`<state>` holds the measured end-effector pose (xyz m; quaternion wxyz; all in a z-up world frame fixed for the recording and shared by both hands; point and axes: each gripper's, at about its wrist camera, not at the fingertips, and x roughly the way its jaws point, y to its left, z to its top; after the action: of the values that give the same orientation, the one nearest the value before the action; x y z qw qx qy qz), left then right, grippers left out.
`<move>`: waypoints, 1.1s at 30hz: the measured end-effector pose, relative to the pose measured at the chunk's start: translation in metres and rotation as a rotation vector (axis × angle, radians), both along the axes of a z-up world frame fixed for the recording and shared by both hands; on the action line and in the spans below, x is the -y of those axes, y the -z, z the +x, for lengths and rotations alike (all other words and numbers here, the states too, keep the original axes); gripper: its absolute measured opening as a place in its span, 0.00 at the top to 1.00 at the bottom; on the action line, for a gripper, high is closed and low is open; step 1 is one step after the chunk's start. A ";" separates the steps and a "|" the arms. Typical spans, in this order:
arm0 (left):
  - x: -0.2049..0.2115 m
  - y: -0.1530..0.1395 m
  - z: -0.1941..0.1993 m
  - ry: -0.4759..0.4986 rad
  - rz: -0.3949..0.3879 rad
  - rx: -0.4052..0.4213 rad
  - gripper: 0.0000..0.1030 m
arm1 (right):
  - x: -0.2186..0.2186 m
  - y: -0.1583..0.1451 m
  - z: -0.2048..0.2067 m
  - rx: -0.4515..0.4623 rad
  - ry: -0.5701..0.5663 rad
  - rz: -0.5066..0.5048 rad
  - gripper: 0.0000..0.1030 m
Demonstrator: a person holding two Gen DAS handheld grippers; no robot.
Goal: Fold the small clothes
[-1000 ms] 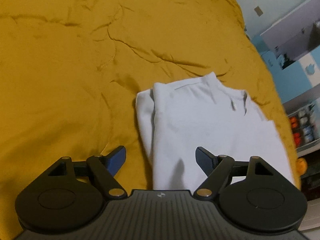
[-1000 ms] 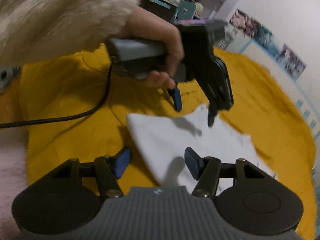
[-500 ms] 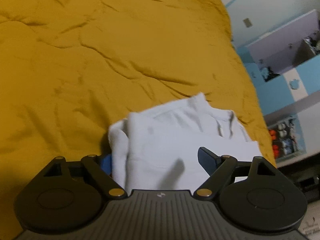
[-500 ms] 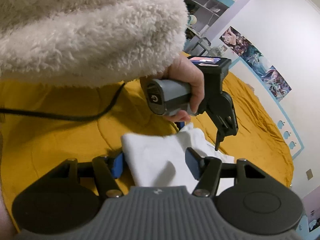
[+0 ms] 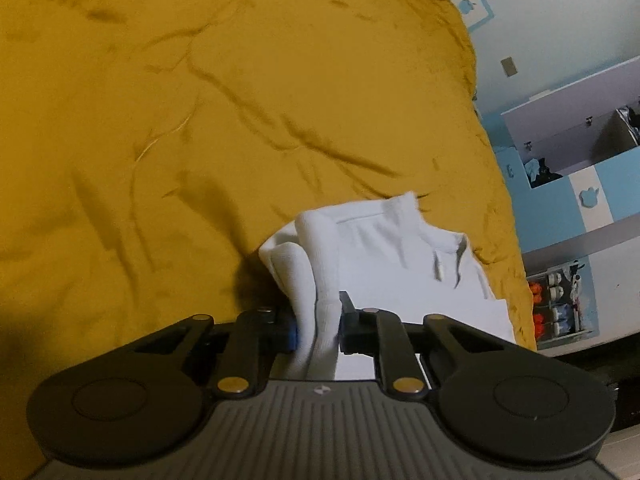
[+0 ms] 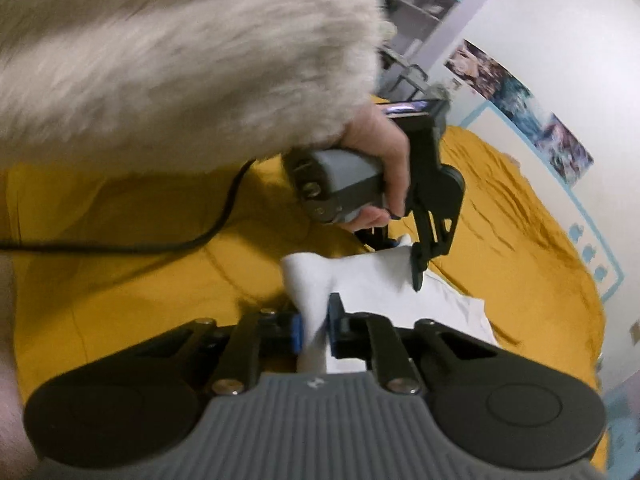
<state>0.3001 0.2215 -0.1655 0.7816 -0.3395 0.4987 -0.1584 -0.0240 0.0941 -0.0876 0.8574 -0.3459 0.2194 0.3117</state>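
right gripper (image 6: 314,330) pinching the near edge of the white garment (image 5: 384,256). our left gripper (image 5: 318,328) is closing on a bunched fold of it, pads already pressing the cloth. garment lies half folded on the mustard bedspread (image 5: 200,120), fuzzy sleeve (image 6: 180,60) above, shelves (image 5: 560,300) beyond.

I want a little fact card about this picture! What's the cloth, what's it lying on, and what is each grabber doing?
cloth: white garment, partly folded
lying on: mustard-yellow bedspread
left gripper: jaws closing, pads pinching a bunched edge of the garment
right gripper: shut on another edge of the garment
person: hand in a fluffy cream sleeve holds the left gripper's handle
background: blue and white wall, shelves
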 end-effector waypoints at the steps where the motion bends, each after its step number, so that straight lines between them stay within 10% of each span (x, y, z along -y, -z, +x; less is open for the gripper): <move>1: 0.002 -0.006 -0.001 -0.006 0.014 0.016 0.82 | 0.003 -0.005 0.007 -0.006 0.016 0.026 0.97; 18: 0.172 -0.105 0.037 0.088 0.035 0.231 0.82 | 0.199 -0.078 0.015 0.023 0.445 0.437 0.98; 33: 0.374 -0.073 0.044 0.320 0.124 0.289 0.82 | 0.384 -0.047 0.024 -0.018 0.857 0.628 0.97</move>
<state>0.3441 -0.1525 -0.0924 0.8292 -0.1810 0.4380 -0.2963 -0.0004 -0.2902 -0.0403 0.9683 0.0506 0.2444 -0.0131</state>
